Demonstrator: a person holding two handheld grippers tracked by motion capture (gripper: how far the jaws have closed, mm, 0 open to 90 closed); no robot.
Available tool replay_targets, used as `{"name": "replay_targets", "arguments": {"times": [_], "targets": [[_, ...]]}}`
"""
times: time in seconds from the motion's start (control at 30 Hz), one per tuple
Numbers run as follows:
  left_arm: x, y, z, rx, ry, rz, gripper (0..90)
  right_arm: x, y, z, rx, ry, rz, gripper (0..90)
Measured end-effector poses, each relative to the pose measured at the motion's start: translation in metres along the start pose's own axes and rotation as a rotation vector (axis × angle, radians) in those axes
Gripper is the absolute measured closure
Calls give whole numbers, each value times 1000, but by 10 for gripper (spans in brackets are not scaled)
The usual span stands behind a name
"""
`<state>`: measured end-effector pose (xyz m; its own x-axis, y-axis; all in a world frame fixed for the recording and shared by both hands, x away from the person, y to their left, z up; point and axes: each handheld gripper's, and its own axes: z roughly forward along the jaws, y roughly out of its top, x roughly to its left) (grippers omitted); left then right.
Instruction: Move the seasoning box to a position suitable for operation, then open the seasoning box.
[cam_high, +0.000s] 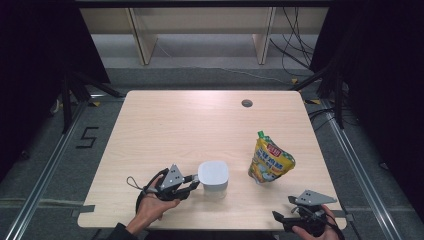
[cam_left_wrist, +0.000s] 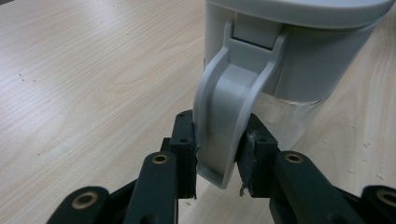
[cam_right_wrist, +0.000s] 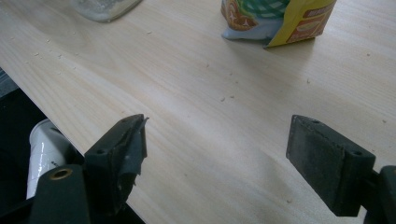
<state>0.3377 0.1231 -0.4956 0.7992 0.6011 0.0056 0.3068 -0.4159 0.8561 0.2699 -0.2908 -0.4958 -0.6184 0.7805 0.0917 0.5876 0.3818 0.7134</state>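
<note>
A clear container with a white-grey lid (cam_high: 213, 178) stands near the table's front edge. A grey latch flap (cam_left_wrist: 229, 112) hangs down its side, and my left gripper (cam_high: 192, 182) is shut on that flap, one pad on each side (cam_left_wrist: 219, 156). To the right stands a yellow snack pouch (cam_high: 270, 161) with a green cap; its bottom edge (cam_right_wrist: 275, 21) shows at the top of the right gripper view. My right gripper (cam_high: 285, 216) hovers at the front right corner, open with nothing between its pads (cam_right_wrist: 217, 151).
The light wooden table (cam_high: 190, 125) has a round cable hole (cam_high: 246, 103) at the back right. Small crumbs lie scattered on the wood (cam_right_wrist: 223, 98). The table's front edge runs just under the right gripper, with a white cylinder (cam_right_wrist: 44, 149) below it.
</note>
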Motion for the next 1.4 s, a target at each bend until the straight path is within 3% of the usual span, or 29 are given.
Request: {"name": "replay_targets", "arguments": {"times": [0.1,0.17,0.2,0.37,0.47,0.5,0.53,0.63,0.67,0.7,0.8,1.0,1.07,1.1,1.2,1.23,1.27,1.3,1.33,1.4], "targets": [[-2,0,-1,3,1,-13,695,1,0,0,-2,-2,2,211],[-1,-1,-1,-5,-2,7,694,3,0,0,8,-5,30,211],[-3,-2,-1,-2,-7,-20,694,3,0,1,17,14,35,210],[0,-2,-1,-3,-21,-10,692,1,0,0,0,-5,-2,210],[0,-1,-2,5,-7,2,685,4,0,0,15,11,28,210],[-1,-1,-2,3,-21,-21,677,2,0,1,2,9,5,210],[-1,0,-3,-4,-17,-16,649,2,0,1,-2,0,-5,210],[1,4,-8,-38,-58,-66,516,2,0,1,-2,0,-4,210],[4,6,-11,-29,-63,-37,468,3,0,1,3,5,10,210],[2,7,-14,-22,-53,-68,436,3,0,1,4,7,16,210],[0,8,-21,-8,-82,-72,361,3,1,2,8,0,-17,210],[-1,8,-26,-15,-87,-109,302,6,2,1,6,8,-4,209],[-1,10,-29,-25,-83,-108,295,5,2,2,3,9,-21,208],[1,11,-31,-14,-77,-78,291,4,2,1,4,-3,-26,207],[-1,13,-35,-34,-75,-104,315,5,2,2,8,8,-21,207],[-1,15,-37,-34,-71,-107,337,7,2,1,14,10,5,207],[-2,17,-39,-41,-66,-118,371,6,2,2,7,8,-17,206],[-1,18,-41,-48,-71,-116,428,6,2,2,7,6,-17,206],[-1,20,-45,-65,-56,-95,563,6,2,2,14,8,-18,206],[-3,22,-46,-76,-40,-71,693,6,2,3,3,18,-17,205]]}}
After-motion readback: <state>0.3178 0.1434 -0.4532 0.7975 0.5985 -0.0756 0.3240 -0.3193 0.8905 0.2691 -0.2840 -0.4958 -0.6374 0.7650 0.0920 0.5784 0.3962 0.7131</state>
